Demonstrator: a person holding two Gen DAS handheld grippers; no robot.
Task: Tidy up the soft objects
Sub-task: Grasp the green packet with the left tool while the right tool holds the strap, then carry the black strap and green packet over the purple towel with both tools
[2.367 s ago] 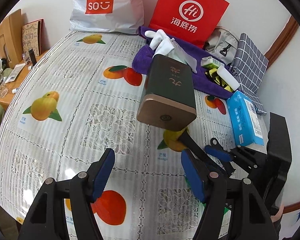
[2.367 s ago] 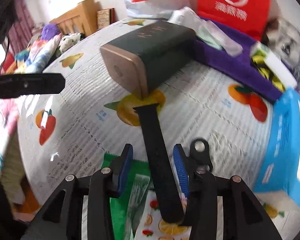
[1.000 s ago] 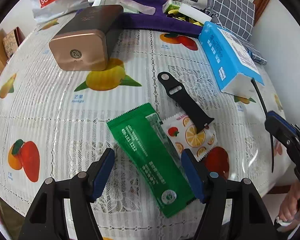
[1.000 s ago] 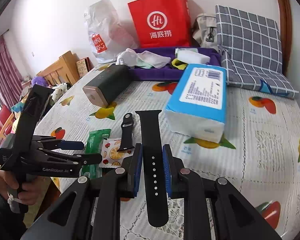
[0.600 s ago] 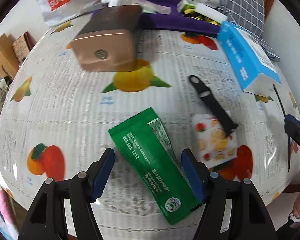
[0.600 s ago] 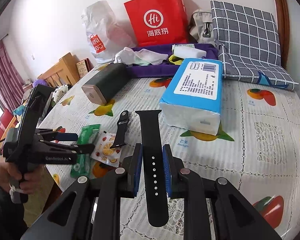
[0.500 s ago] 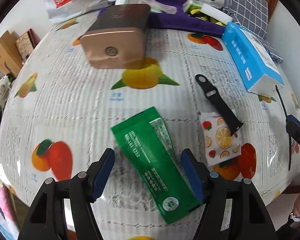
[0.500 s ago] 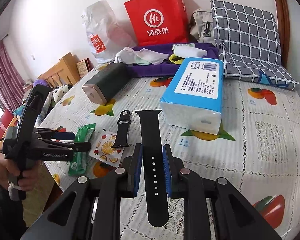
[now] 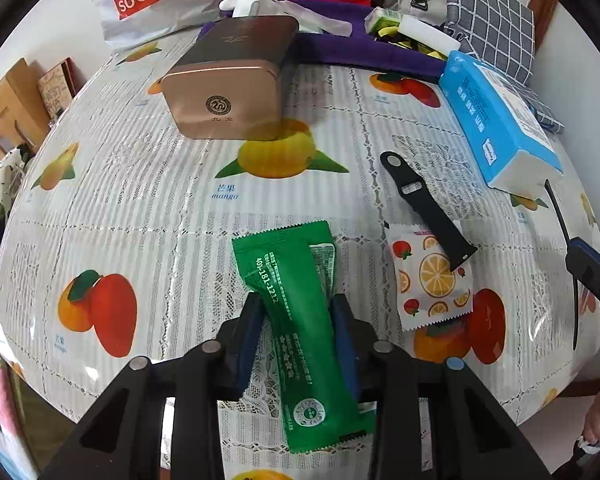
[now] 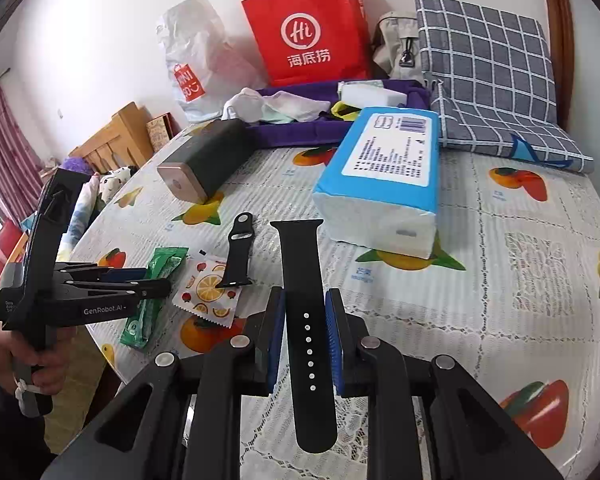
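Left gripper: jaws closing, blue pads against both long edges of the green packet, which lies flat on the table near its front edge.

Right gripper: pinching the long black watch strap across its width, the strap held clear above the table.

Just right of the green packet: a fruit-print sachet, with the short black strap piece lying across its upper corner.

Further back: a gold-ended dark tin on its side; a blue tissue pack at right.

Rear edge: a purple tray holding white cloths, a red paper bag, a white plastic bag, a grey checked cushion.
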